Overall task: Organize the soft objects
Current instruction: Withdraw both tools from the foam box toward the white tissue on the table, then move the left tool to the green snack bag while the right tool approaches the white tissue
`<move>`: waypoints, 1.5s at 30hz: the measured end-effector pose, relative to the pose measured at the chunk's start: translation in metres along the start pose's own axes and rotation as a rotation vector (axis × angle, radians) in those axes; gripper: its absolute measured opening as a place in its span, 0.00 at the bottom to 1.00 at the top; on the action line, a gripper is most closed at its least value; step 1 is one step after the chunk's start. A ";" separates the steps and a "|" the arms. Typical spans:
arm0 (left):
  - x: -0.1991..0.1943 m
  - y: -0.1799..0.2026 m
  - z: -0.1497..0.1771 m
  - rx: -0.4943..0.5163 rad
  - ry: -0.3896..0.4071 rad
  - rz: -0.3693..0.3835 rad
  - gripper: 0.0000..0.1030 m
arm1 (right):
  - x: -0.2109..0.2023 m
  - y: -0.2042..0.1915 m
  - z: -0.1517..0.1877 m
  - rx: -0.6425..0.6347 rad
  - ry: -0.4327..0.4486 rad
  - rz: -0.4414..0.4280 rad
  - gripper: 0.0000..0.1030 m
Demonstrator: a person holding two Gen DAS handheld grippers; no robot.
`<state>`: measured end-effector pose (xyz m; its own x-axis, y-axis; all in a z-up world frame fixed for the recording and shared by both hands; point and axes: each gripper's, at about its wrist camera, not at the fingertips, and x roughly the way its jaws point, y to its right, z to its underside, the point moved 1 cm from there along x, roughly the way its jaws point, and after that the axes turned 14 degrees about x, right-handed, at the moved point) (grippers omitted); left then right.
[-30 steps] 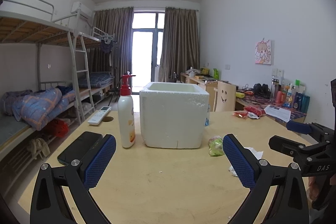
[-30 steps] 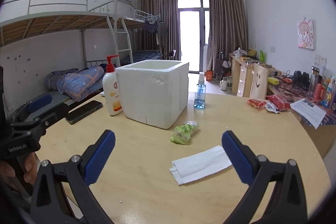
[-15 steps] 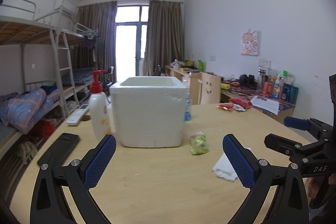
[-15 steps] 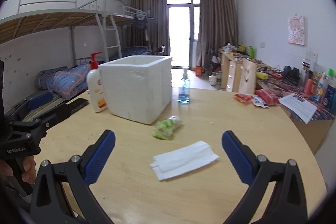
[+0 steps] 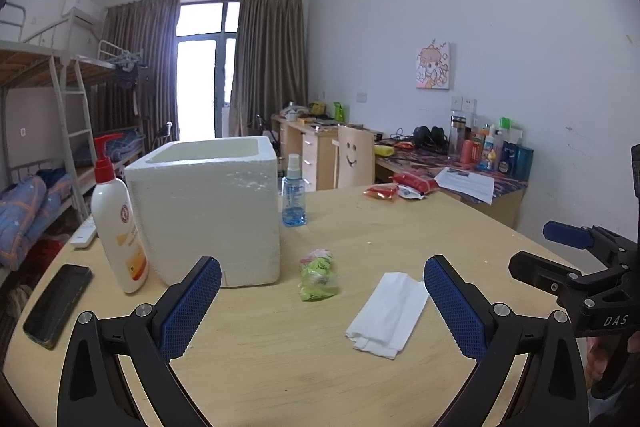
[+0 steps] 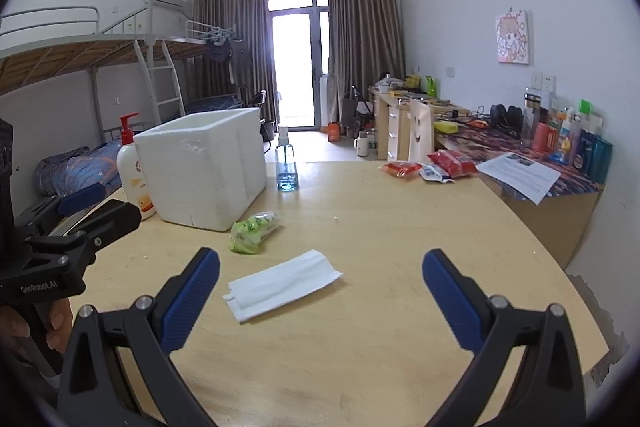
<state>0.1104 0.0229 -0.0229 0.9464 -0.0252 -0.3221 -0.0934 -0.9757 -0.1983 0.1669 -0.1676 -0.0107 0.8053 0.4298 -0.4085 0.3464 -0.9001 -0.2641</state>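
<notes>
A white foam box (image 5: 208, 211) (image 6: 204, 167) stands open-topped on the round wooden table (image 5: 304, 363). In front of it lie a small green soft packet (image 5: 318, 275) (image 6: 252, 227) and a folded white tissue (image 5: 388, 311) (image 6: 280, 285). My left gripper (image 5: 322, 307) is open above the table, the tissue near its right finger. My right gripper (image 6: 320, 297) is open too, with the tissue between and just beyond its fingers. Neither holds anything. Each view shows the other gripper at its edge.
A lotion pump bottle (image 5: 116, 223) and a black phone (image 5: 58, 299) sit left of the box, a blue spray bottle (image 5: 293, 195) behind it. Red snack packets (image 6: 432, 165) lie at the far right edge. A desk with bottles lines the right wall; bunk beds stand left.
Both views have swung right across the table. The box and lotion bottle slid left in view, and the tissue and packet now sit nearer the centre. Both grippers stayed open.
</notes>
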 end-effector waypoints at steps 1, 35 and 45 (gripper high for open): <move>0.000 0.001 0.000 0.001 -0.002 0.001 0.99 | 0.001 0.000 0.000 0.002 -0.002 0.001 1.00; 0.059 -0.007 0.009 -0.028 -0.168 0.056 0.99 | 0.045 0.000 0.009 0.000 -0.109 -0.018 1.00; 0.090 -0.004 0.007 -0.013 -0.230 0.108 0.99 | 0.070 0.009 0.013 0.022 -0.180 -0.015 1.00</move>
<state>0.1941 0.0259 -0.0576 0.8357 -0.0803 -0.5432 -0.1843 -0.9729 -0.1397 0.2204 -0.1448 -0.0526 0.7004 0.4505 -0.5536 0.3453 -0.8927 -0.2897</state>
